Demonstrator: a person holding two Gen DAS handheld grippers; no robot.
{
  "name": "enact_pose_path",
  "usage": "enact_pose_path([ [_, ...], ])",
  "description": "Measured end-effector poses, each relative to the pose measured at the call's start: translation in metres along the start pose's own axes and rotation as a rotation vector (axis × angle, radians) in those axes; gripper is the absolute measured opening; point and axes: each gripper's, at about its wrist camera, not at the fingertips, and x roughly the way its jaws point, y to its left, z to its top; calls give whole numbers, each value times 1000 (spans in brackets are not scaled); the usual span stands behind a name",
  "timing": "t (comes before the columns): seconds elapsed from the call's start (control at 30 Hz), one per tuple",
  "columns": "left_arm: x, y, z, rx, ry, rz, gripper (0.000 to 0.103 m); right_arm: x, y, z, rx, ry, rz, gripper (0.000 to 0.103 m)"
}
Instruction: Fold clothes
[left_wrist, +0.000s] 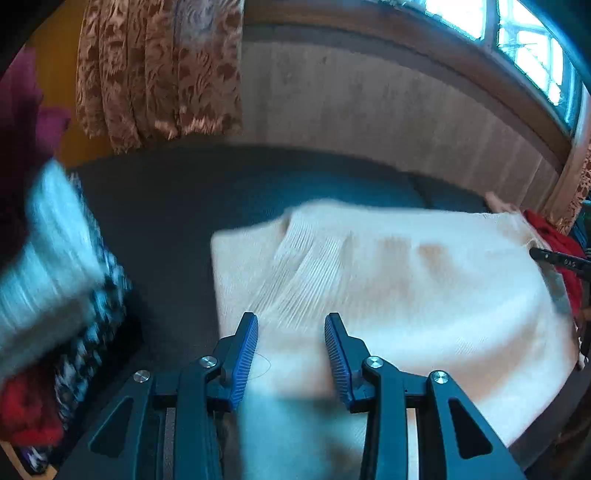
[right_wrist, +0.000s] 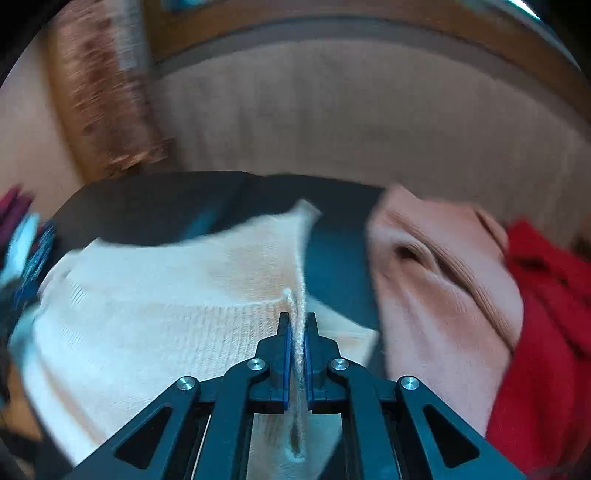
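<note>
Count: 1 cream knit sweater (right_wrist: 155, 295) laid out on 1 dark table (left_wrist: 177, 206). Right side: 1 pink garment (right_wrist: 436, 280), 1 red garment (right_wrist: 546, 332). Left side: pile of blurred clothes (left_wrist: 55, 295), count unclear. 2 grippers: left gripper (left_wrist: 291, 321), right gripper (right_wrist: 297, 321). 1 patterned curtain (left_wrist: 159, 66).

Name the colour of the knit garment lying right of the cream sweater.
Dusty pink ribbed knit garment; clearest in the right wrist view.
</note>
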Motion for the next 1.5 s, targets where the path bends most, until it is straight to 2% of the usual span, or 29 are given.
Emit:
enact_pose_path([
  [0.1,1,9,-8,-50,16,13,46,19,-9,-13,46,7,-34,6],
  [0.2,-2,16,-12,-92,9,15,43,18,-9,-21,81,-19,-42,6],
  [0.27,-16,10,-5,-50,-62,-3,43,16,-5,-24,83,-25,-41,8],
  [0.37,-20,-10,15,77,-93,-13,43,14,-2,-28,96,-31,-24,9],
  [0.5,9,-33,37,225,3,-30,44,16,-4,-31,108,-38,-10,9],
  [0.57,24,-44,47,297,52,-38,44,14,-17,-33,104,-39,-2,9],
  [0.63,37,-44,51,300,105,-36,44,12,-21,-35,105,-41,3,9],
  [0.7,43,-37,55,237,132,-68,43,10,-21,-36,117,-44,15,9],
  [0.73,45,-33,57,206,145,-82,31,10,-23,-37,126,-46,24,9],
  [0.77,43,-30,58,188,134,-77,7,9,-24,-38,134,-47,33,9],
  [0.83,39,-25,59,148,109,-81,5,8,-27,-40,147,-50,48,9],
  [0.87,32,-21,59,110,71,-97,5,8,-26,-40,148,-52,49,9],
  [1.0,13,-9,66,11,-47,-48,5,-1,-37,-48,125,-56,30,10],
  [1.07,26,-7,67,7,-28,41,5,-6,-33,-53,104,-60,0,10],
  [1.13,51,-9,59,27,32,104,5,-6,-28,-55,88,-59,-23,10],
  [1.17,60,-13,54,52,34,136,6,-5,-26,-54,85,-58,-28,10],
  [1.2,59,-21,50,84,3,181,6,-5,-25,-55,85,-58,-29,10],
  [1.27,53,-33,46,113,-4,211,5,-6,-26,-55,89,-58,-25,10],
  [1.5,14,-23,3,33,-32,133,5,-21,-30,-76,132,-69,26,11],
])
